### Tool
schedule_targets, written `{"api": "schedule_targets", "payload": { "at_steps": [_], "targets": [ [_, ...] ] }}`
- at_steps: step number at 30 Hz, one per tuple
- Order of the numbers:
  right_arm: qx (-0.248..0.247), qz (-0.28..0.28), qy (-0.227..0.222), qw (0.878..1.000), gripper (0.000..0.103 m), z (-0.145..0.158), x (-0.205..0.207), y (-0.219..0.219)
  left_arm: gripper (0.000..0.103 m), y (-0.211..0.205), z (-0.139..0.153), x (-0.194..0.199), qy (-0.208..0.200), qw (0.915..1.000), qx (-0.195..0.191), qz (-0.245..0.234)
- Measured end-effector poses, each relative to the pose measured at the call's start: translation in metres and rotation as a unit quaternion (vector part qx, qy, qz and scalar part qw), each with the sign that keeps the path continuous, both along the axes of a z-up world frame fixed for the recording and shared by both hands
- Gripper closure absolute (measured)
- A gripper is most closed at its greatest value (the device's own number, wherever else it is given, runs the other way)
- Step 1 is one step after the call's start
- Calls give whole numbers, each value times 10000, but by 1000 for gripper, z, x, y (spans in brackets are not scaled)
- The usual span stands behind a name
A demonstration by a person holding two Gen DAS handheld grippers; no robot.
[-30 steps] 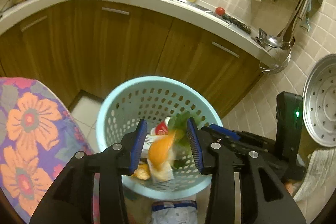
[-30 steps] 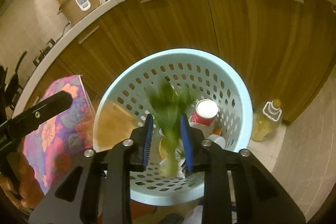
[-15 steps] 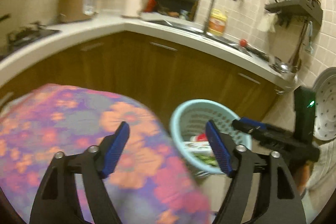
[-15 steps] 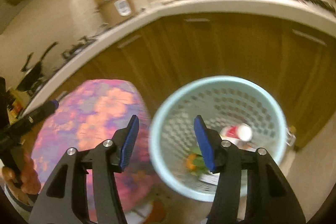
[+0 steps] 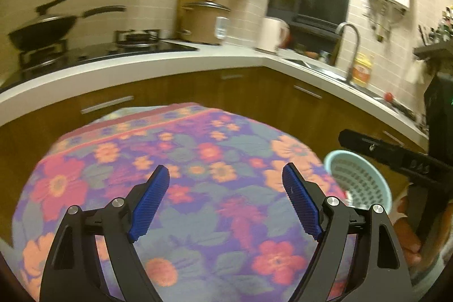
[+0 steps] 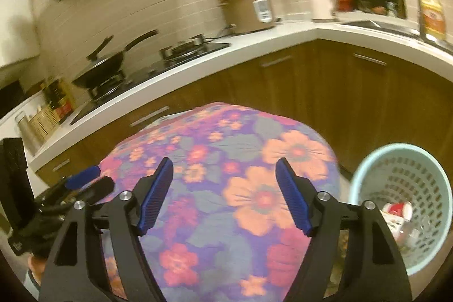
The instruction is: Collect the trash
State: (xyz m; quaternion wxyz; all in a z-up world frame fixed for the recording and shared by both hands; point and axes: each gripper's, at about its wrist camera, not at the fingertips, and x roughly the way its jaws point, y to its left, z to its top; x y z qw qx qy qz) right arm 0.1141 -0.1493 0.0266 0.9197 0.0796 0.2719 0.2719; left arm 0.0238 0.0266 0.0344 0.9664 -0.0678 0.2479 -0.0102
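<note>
Left wrist: both my jaws opening, nothing between them; basket (image 5: 359, 183) right of floral cloth (image 5: 198, 160). Scraps (image 6: 396, 214) inside look light, soft; I'd pinch mid-body.

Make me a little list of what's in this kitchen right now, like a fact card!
place: kitchen with brown cupboards and a white counter
table: covered with a flowery cloth, nothing lying on the part in view
bin: light blue basket on the floor to the right of the table, a red and white cup inside
left hand-held gripper: jaws opening, nothing between them
right hand-held gripper: jaws opening, nothing between them
on the counter: black pan, rice cooker, white kettle
</note>
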Motion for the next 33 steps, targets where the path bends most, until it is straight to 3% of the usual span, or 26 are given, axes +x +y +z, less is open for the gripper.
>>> {"api": "schedule_targets", "payload": {
  "at_steps": [6,11,15,19,26,33],
  "targets": [
    [-269,179,-226,9992,29,-1,-10,49,23,14,-8,-21,-273,9983,204,472],
    [-761,-263,-571,9951,29,-3,-31,61,23,5,-10,-22,-260,9994,158,150],
    [-895,-842,-696,9900,24,-3,-48,27,22,-14,-7,-13,-238,9988,124,-401],
    [-834,-1418,-490,9852,22,-9,-55,-21,22,-37,-14,-4,-205,9952,-64,-958],
    [-737,-2249,-39,9716,22,-33,-64,-98,22,-33,-29,1,-272,9933,-643,-923],
    [-799,-2531,101,9641,22,-39,-60,-111,22,-37,-38,3,-314,9945,-521,-852]
  ]
}}
